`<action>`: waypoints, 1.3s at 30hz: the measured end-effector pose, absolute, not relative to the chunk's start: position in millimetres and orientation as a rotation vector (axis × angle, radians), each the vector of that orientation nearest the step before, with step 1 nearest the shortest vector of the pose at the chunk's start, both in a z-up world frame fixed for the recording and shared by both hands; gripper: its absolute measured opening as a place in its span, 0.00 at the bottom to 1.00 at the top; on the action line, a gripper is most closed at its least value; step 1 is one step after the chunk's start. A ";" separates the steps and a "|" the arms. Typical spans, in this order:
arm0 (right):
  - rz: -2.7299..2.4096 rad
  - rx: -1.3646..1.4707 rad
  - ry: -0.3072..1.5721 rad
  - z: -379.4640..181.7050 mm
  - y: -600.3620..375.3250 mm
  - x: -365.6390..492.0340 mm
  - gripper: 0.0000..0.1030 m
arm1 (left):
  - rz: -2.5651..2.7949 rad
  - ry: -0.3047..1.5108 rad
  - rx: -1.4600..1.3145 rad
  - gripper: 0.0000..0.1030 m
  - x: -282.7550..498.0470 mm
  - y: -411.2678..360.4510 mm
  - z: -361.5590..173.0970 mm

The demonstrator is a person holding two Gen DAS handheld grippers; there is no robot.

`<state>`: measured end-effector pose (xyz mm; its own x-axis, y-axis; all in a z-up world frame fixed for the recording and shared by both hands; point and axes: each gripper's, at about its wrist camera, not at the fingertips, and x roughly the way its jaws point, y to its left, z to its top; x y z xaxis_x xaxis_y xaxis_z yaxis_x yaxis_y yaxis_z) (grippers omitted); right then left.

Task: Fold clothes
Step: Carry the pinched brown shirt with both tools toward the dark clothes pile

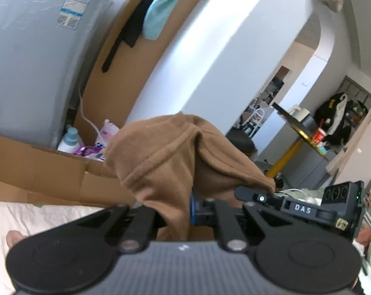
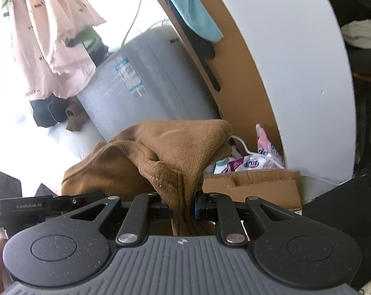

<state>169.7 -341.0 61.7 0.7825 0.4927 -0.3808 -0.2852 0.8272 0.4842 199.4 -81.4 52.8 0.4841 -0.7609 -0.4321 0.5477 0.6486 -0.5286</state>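
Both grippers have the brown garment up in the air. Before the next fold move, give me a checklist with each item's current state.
1. Left gripper has the brown garment: ok, jaws shut on a bunch of cloth.
2. Right gripper has the garment: ok, jaws shut on a hemmed edge.
3. Garment spread flat between the grippers: not ok, it bunches and drapes over both.
4. Which edges or corners are held: cannot tell, folds hide them.
5. Grippers clear of each other: ok, the right one shows beside the left, apart.
6. Room on the bed sheet to lay it down: cannot tell, only a strip shows.
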 end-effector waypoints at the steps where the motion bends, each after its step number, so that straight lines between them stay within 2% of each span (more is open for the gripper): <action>1: 0.430 0.420 0.516 69.5 -344.0 163.8 0.15 | -0.820 0.695 -0.347 0.08 193.6 -82.4 55.4; 9: 0.379 0.354 0.511 106.1 -367.9 114.4 0.15 | -0.856 0.694 -0.342 0.08 156.7 -94.7 69.4; 21: 0.253 0.290 0.497 128.5 -403.6 58.8 0.15 | -0.943 0.690 -0.279 0.07 117.3 -142.5 76.2; 30: 0.206 0.304 0.472 124.1 -442.8 47.0 0.15 | -0.985 0.707 -0.223 0.07 121.2 -182.9 83.3; 39: 0.163 0.306 0.495 101.6 -465.1 61.7 0.15 | -1.005 0.752 -0.200 0.07 136.3 -214.5 62.7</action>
<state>61.7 -465.1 101.6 0.8684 0.2267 -0.4410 -0.0796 0.9416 0.3272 136.3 -214.5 62.7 0.3127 -0.8212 -0.4774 0.6902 0.5417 -0.4798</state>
